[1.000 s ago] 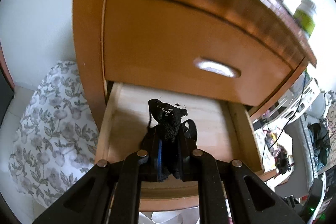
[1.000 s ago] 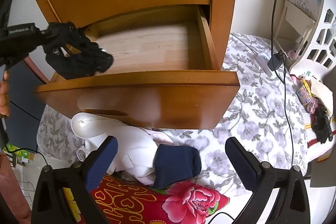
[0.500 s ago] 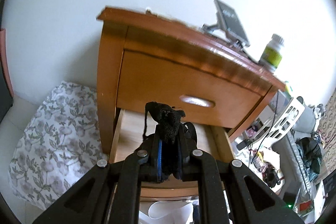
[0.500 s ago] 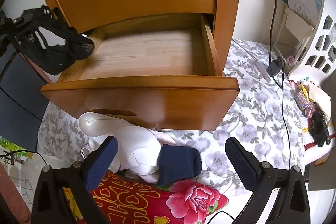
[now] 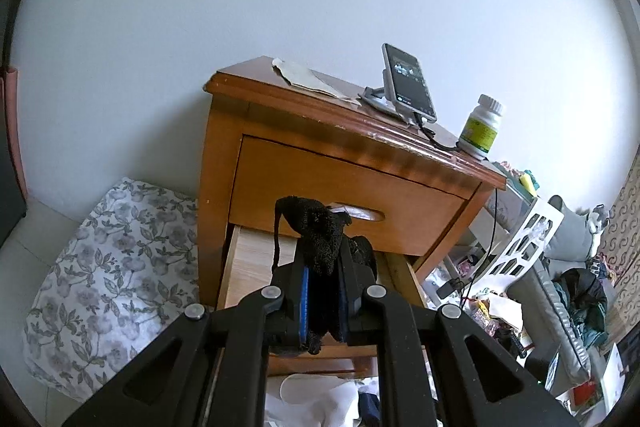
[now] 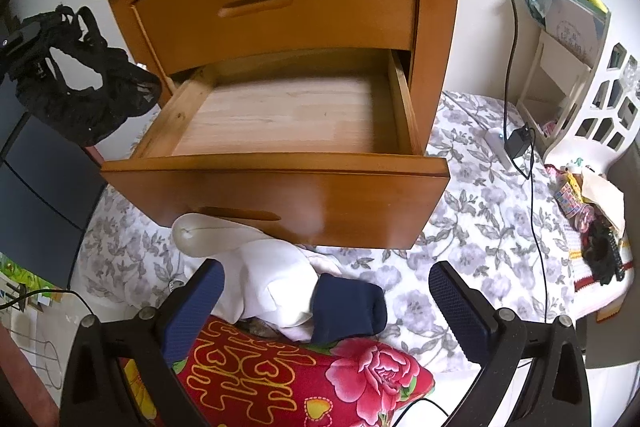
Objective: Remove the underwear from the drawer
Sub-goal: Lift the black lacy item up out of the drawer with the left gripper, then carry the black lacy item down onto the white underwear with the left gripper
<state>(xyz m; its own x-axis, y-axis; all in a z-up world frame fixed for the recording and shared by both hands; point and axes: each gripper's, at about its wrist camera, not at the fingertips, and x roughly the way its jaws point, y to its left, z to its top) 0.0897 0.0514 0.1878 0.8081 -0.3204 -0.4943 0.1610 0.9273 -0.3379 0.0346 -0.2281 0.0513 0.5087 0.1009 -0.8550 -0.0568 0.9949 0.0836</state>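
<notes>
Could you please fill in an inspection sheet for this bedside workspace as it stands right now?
Surface: nightstand top carries a phone on a stand, a pill bottle and paper.
Job's things: black underwear hangs clear of the open, bare lower drawer.
Clutter: white sock, navy sock, red floral cloth.
Grippers: left tool clamps the underwear; right tool open, holding nothing.
Cables: black cable runs down to a plug.
Surroundings: floral sheet, white basket.
</notes>
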